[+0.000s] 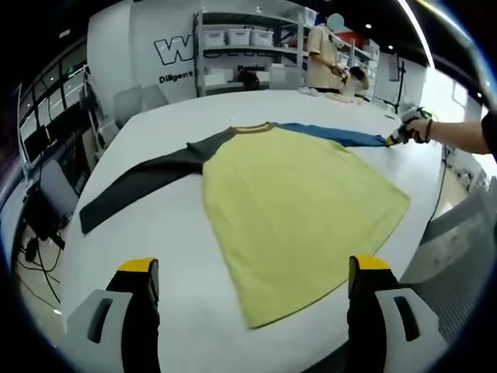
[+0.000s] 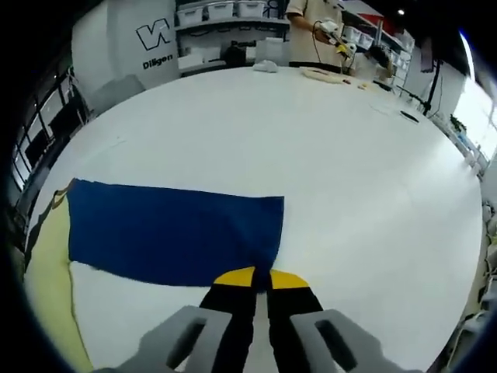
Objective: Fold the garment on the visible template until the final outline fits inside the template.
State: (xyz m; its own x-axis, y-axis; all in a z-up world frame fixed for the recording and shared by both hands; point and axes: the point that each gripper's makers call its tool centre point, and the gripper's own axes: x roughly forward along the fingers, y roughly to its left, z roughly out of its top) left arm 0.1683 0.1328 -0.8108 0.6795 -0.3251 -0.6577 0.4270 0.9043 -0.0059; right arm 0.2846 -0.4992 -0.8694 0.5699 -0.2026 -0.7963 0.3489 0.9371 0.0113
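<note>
right claw (image 2: 261, 277) is pinched shut on the blue sleeve (image 2: 175, 231) edge; left claw (image 1: 252, 268) hangs spread wide, yellow shirt (image 1: 299, 206) hem between its jaws on the white table (image 1: 178, 264).

Bright even ceiling light, soft shadows, strong fisheye warp, blurry edges

Handheld grippers with grey bodies, black jaws and yellow tips

The left gripper (image 1: 252, 284) had two black jaws, each capped with a yellow pad and set in a pale grey moulded housing with a dark slot in it. The right gripper (image 2: 262, 278) showed the same build: black jaws, yellow tips, grey shells at the base. In the left gripper view the person's hand (image 1: 419, 128) wore a thin dark band at the wrist, and a dark sleeve edge showed at the frame's side.
</note>
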